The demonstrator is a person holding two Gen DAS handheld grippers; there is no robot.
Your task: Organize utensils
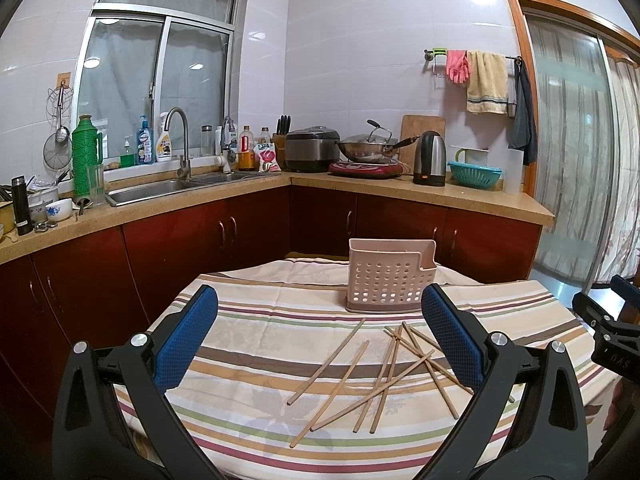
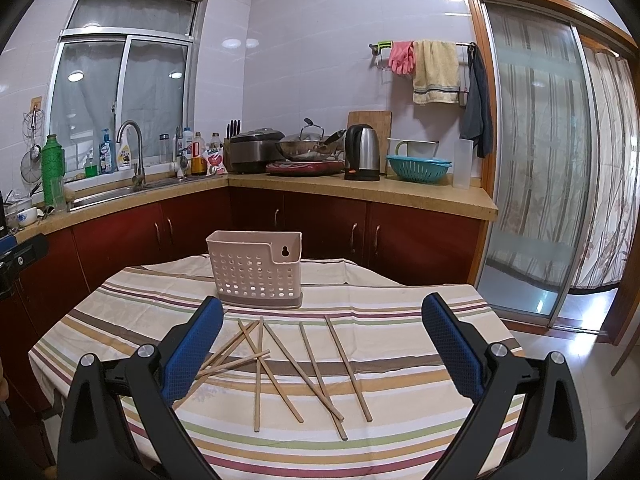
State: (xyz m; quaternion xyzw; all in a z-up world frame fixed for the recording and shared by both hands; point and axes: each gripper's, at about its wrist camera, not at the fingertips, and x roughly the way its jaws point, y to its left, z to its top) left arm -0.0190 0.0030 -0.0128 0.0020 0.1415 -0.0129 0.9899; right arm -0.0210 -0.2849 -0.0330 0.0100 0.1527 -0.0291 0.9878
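Several wooden chopsticks point(image 1: 384, 368) lie scattered and crossing on the striped tablecloth point(image 1: 248, 332); they also show in the right wrist view point(image 2: 280, 364). A pale pink perforated utensil holder point(image 1: 390, 276) stands upright and empty behind them, also seen in the right wrist view point(image 2: 256, 268). My left gripper point(image 1: 320, 320) is open and empty, held above the near side of the chopsticks. My right gripper point(image 2: 322, 324) is open and empty, above the chopsticks. The right gripper's body shows at the right edge of the left wrist view point(image 1: 608, 320).
The table stands in a kitchen corner. Red cabinets point(image 1: 240, 236) with a stone counter run behind it, with a sink point(image 1: 160, 190), a wok point(image 1: 368, 148), a kettle point(image 1: 430, 158) and a teal colander point(image 1: 474, 174). A sliding glass door point(image 2: 536, 160) is at the right.
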